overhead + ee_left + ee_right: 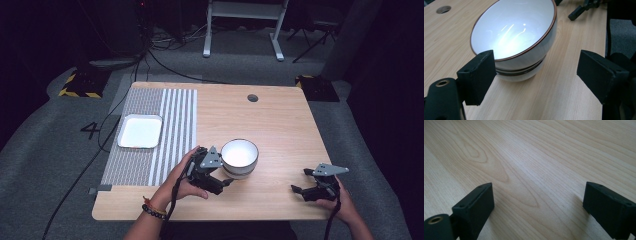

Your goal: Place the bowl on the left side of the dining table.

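White bowl [240,158] just ahead of the left hand-held gripper [226,183], on the wood bench [280,130].

Left hand-held gripper is released, jaws wide apart; in the left gripper view the bowl [516,37] sits close in front, one jaw just beside its rim, w/ a gap visible, not grasping. Right hand-held gripper [299,181] is also released, low over bare bench, well apart from the bowl. White tray [140,131] lies on a striped mat [172,120] beyond the left hand-held gripper.
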Demonstrator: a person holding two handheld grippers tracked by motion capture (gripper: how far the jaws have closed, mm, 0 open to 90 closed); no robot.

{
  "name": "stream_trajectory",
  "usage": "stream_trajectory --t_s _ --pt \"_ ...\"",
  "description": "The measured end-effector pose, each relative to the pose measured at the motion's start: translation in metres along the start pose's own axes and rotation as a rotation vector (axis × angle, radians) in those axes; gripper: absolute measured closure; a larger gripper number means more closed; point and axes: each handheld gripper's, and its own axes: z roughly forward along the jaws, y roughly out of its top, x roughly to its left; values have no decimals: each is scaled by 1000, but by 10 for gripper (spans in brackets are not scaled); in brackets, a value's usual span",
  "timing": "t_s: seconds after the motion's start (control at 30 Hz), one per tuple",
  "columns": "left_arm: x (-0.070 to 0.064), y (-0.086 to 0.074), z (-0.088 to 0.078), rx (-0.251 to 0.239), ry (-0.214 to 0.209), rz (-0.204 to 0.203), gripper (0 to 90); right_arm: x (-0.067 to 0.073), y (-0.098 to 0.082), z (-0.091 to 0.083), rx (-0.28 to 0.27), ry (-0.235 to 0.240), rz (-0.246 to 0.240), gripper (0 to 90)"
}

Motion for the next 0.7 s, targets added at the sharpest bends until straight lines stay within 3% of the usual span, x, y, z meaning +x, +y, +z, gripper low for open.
stream_trajectory --t_s 0.47,0.7 --pt "0 20 17 31 -31 44 157 0 0 0 0 0 1 101" --pt "7 25 29 48 -52 34 157 0 0 0 1 0 2 101"
